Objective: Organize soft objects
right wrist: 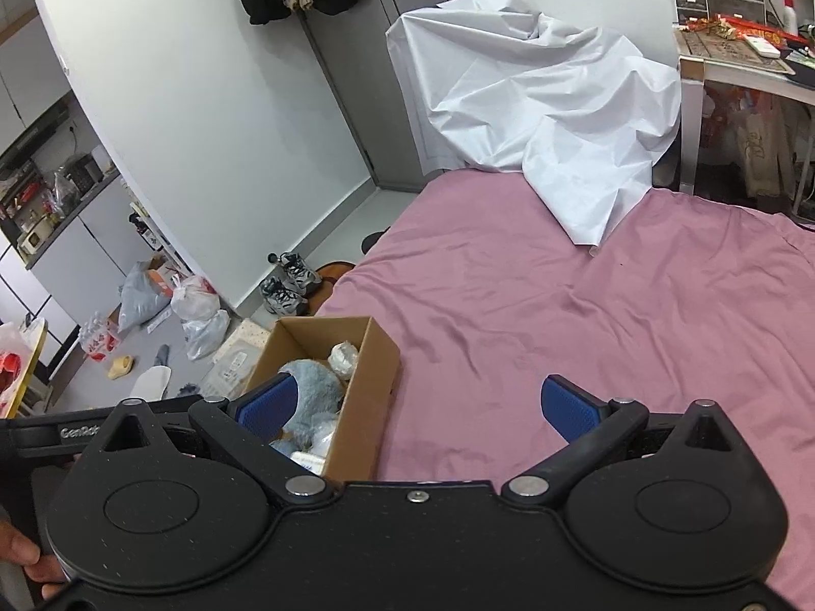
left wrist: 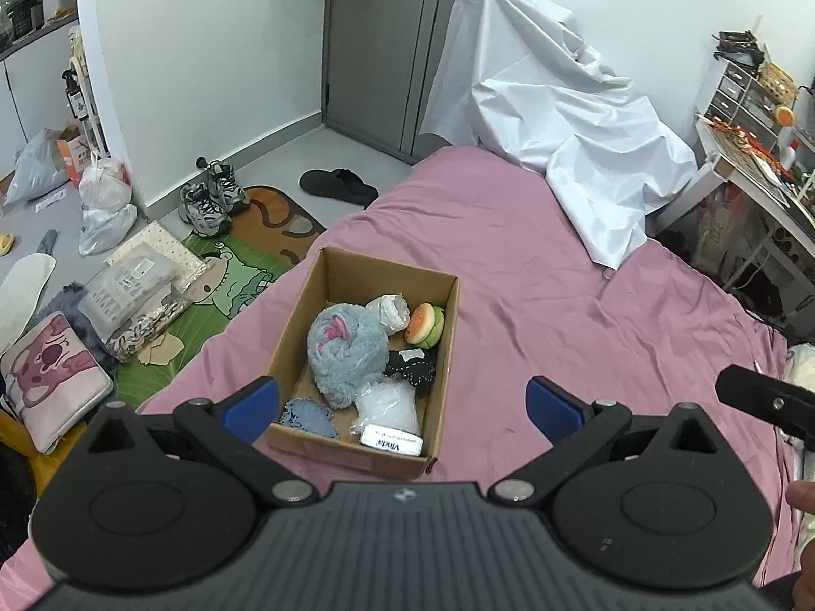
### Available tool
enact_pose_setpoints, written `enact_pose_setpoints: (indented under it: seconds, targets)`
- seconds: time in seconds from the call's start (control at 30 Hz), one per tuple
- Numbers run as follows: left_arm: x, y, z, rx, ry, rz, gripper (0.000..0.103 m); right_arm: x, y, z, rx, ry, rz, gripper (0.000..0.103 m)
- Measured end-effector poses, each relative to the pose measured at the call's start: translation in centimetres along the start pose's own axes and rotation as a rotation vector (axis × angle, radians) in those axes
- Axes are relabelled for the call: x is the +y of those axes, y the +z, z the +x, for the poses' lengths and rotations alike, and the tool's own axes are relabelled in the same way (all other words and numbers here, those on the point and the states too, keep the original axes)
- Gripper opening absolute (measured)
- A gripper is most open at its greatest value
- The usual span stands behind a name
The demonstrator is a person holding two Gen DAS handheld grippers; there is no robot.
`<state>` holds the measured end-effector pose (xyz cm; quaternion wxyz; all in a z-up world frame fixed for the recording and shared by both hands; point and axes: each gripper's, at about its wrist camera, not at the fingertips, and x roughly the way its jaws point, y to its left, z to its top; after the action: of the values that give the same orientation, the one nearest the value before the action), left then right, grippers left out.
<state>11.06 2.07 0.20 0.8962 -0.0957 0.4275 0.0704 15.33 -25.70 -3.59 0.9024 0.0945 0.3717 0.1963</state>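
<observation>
Since the soft toys already sit in the cardboard box (left wrist: 438,356) on the bed (left wrist: 560,305), you look finished; both grippers' fingers (left wrist: 252,407) (right wrist: 565,407) are spread wide and hold nothing.

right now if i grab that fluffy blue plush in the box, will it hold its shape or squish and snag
Likely squishes: the fluffy blue plush looks soft and rounded, so fingers would probably sink in. It probably weighs little for its bulk. It fills much of the cardboard box and touches the clear plastic bag, so lifting may drag that along.
</observation>
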Motion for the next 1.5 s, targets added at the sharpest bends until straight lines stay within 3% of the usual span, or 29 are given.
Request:
enact_pose_setpoints:
  seconds: [0.23, 0.4, 0.9, 1.5]
  targets:
    - [0.3, -1.0, -1.9, -0.018, -0.009, 0.045, 0.102, 0.7, -1.7, -2.1, 0.003, -0.021, 0.0, 0.103]
    - [0.4, -2.0, -3.2, -0.027, -0.02, 0.075, 0.102, -0.1, -3.2, -3.7, -0.009, -0.043, 0.081, 0.103]
    - [0.5, -4.5, -6.0, -0.05, -0.063, 0.138, 0.102, -0.6, -6.4, -6.9, -0.036, 0.07, 0.194, 0.103]
    - [1.1, -7.0, -7.3, -0.036, -0.06, 0.162, 0.102, 1.6, -8.5, -8.1, -0.026, 0.034, 0.069, 0.103]
